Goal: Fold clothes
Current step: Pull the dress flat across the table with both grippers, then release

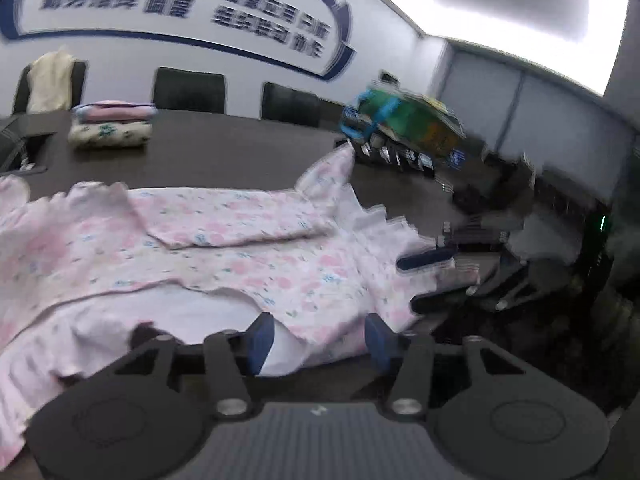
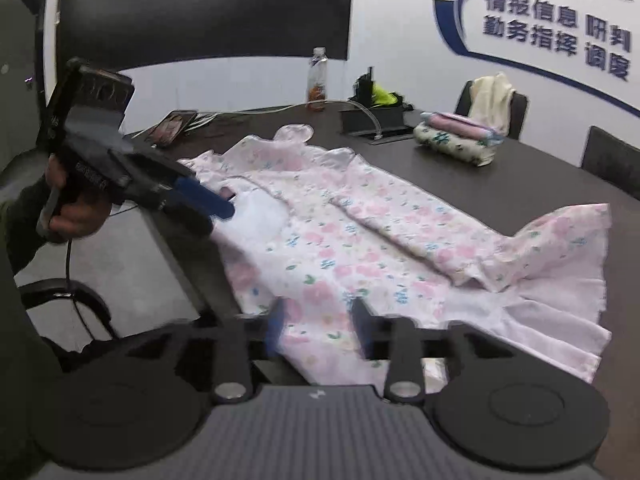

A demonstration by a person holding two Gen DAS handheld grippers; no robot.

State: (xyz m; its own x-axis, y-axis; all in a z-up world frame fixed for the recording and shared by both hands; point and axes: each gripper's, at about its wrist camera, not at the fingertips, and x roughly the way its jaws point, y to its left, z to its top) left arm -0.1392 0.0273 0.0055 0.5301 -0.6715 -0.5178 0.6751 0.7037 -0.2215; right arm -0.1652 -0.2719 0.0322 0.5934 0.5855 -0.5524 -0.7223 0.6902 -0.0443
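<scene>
Lying flat: the dress [image 2: 352, 240] is spread on the table [image 2: 500, 184], one long side strip already turned in over its middle.
Long axis: from the collar end, far in the right wrist view, to the ruffled hem near that camera.
Left gripper [image 1: 318, 338]: jaws apart, cloth of the near edge between them, not pinched as far as I can see; it sits at the collar end.
Right gripper [image 2: 318, 328]: jaws apart over the near edge toward the hem; blur hides whether the pads touch cloth.
Nearer hand: both sit on the same near long edge, one at each end.
Judgement: that near edge runs along the axis, so a fold would carry it across toward the far side.
Stack [image 2: 456, 136]: folded clothes rest well apart, beyond the dress.
</scene>
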